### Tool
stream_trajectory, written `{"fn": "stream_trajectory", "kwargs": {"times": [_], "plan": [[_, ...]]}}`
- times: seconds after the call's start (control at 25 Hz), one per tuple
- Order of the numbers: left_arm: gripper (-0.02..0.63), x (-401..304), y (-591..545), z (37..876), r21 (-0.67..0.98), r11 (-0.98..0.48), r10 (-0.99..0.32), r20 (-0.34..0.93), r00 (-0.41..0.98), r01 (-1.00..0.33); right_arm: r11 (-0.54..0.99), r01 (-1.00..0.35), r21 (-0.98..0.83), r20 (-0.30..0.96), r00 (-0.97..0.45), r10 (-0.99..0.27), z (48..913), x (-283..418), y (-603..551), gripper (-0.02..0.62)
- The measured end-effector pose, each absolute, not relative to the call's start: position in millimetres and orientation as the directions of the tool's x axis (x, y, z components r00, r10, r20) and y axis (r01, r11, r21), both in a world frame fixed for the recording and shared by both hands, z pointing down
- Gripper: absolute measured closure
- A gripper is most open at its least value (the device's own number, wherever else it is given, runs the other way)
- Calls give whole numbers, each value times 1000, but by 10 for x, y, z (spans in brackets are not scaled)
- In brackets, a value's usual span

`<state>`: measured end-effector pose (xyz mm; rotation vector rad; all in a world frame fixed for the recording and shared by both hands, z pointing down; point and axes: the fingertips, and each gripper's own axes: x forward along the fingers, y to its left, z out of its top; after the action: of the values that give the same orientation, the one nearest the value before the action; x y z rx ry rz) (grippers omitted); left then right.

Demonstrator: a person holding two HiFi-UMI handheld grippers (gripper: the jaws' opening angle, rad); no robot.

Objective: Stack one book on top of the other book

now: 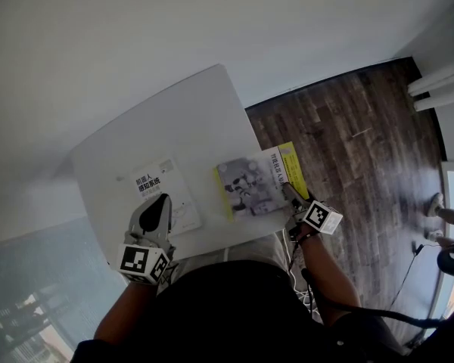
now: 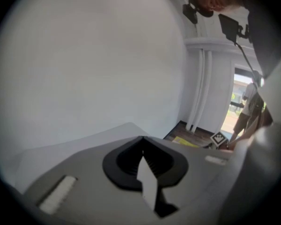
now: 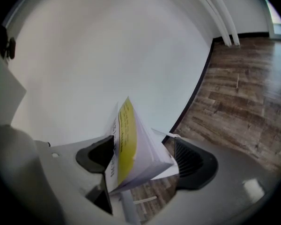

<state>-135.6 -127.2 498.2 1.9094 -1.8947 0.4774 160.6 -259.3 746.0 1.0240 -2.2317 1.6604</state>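
— White worktop (image 1: 204,112), dark wood floor (image 1: 348,150) past its far edge. Where are the tools?

— Closest to the person. At the near edge of the white book (image 1: 163,191) is the left hand-held gripper (image 1: 160,204). Its jaws are together on a thin white sliver, which I take for that book's cover or a page.

— And the other?

— Clamped on the near right corner of the yellow book (image 1: 253,184) is the right hand-held gripper (image 1: 293,200). The pages fan out between its pads, and that corner juts just past the worktop's edge.

— How do the books lie to each other?

— Side by side with a narrow gap, the white one to the left. Both long axes run away from the person, roughly parallel and leaning a little.

— So which one travels?

— My guess is the yellow one, since the right tool has the fuller bite. It would go leftward across the gap, keeping its heading so the edges line up. Nothing is stacked yet.
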Motion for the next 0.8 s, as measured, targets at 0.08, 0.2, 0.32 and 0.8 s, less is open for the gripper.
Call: {"fn": "stream_trajectory", "kwargs": {"times": [0.08, 0.2, 0.32, 0.8], "plan": [[601, -1357, -1241, 5000, 47, 17, -854, 520, 10, -999, 101, -560, -822, 478, -776, -413, 7470, 1570, -2580, 196], [601, -1344, -1192, 5018, 46, 30, -847, 532, -1, -998, 83, -517, -852, 444, -798, -408, 7482, 1538, -2582, 196], [601, -1348, -1155, 5028, 47, 49, -842, 540, -15, -998, 81, -499, -863, 433, -812, -392, 7482, 1507, -2594, 199], [601, -1319, -1083, 5053, 70, 78, -859, 512, -31, -995, 279, -434, -857, 338, -881, -331, 7216, 1350, -2652, 454]]}}
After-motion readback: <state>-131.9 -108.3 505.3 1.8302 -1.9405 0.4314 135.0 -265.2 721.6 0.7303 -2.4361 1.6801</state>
